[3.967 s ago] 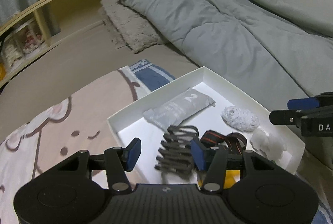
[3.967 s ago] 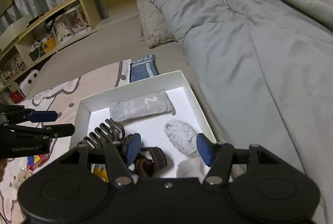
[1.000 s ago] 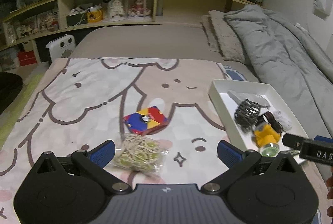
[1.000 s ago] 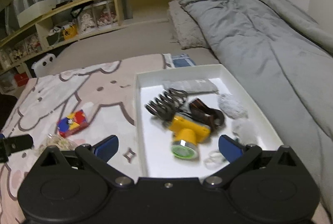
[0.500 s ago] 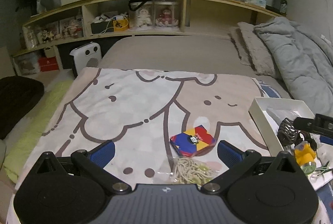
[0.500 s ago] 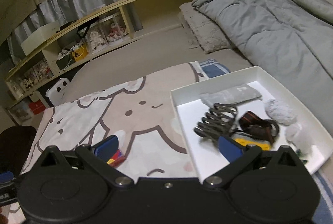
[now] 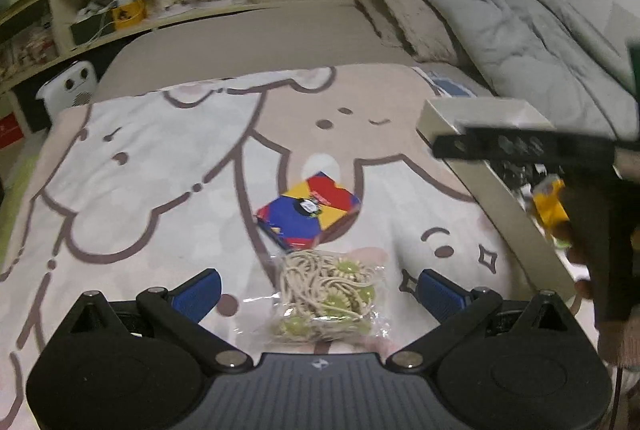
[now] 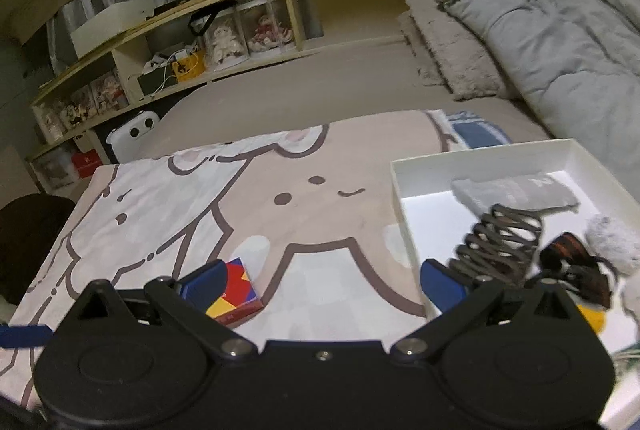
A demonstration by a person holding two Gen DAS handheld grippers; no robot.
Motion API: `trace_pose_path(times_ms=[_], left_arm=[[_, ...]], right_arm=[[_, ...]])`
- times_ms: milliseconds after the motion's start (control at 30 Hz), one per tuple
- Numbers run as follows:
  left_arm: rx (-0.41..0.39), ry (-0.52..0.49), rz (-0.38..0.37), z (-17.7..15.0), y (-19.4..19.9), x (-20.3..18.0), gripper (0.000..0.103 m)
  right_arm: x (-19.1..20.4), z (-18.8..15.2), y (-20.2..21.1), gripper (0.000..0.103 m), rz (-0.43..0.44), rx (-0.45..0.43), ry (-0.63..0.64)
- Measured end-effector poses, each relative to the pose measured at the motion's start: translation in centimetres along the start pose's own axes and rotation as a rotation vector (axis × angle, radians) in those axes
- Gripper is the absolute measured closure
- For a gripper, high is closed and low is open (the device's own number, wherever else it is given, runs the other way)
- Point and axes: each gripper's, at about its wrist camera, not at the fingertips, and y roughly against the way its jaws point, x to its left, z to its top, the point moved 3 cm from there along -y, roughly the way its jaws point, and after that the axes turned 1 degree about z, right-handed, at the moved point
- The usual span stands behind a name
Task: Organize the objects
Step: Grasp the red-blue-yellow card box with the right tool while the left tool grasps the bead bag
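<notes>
Your left gripper [image 7: 318, 286] sits low in the centre of its frame with its jaws spread wide and nothing between them but air; just ahead, in the gap between the blue pads, lies the clear bag of cord [image 7: 328, 296] on the cartoon blanket [image 7: 140, 158]. Just beyond the bag, nearly touching it, the bright card box [image 7: 308, 214] lies flat in mid-frame. At the right of that frame the white tray [image 7: 500, 190] runs along the blanket's edge, partly covered by your right gripper's dark body (blurred, so little detail shows). Your right gripper [image 8: 322, 280] also has its jaws far apart and holds nothing. In its frame the card box peeks out beside the left pad at lower left, while the tray fills the right side, holding a grey pouch [image 8: 516, 192], a dark coiled clip [image 8: 500, 242], a dark strap [image 8: 572, 266] and a pale fluffy ball [image 8: 612, 238].
</notes>
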Motion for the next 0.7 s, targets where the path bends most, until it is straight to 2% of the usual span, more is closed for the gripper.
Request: trace_pose_path(times_ms=[100,233,467,633,700], left_arm=[[0.010,-0.033,0.008,-0.3,-1.4,-0.8,0.001],[0.049,-0.057,-0.005,-0.6,-3.5,-1.5,0.001],[0.103,-0.095,0.062,-1.9,-6.6,-1.6,0.002],[0.129,-0.081,0.064,-2.3,-7.3,-1.3,0.015],[0.136,-0.068,0.067,-2.4,-7.2,-1.1,0.016]], right_arm=[[0.4,0.3,-1.6,0.000,0.022,0.010,0.016],[1.4,0.4,-3.5,0.000,0.095,0.044,0.115],[3.2,-0.1,-6.1,0.000,0.214,0.113,0.262],[5.3,-0.7,-7.5,0.000,0.276,0.126,0.314],[6.3,-1.3,-8.0,0.000,0.302,0.136,0.354]])
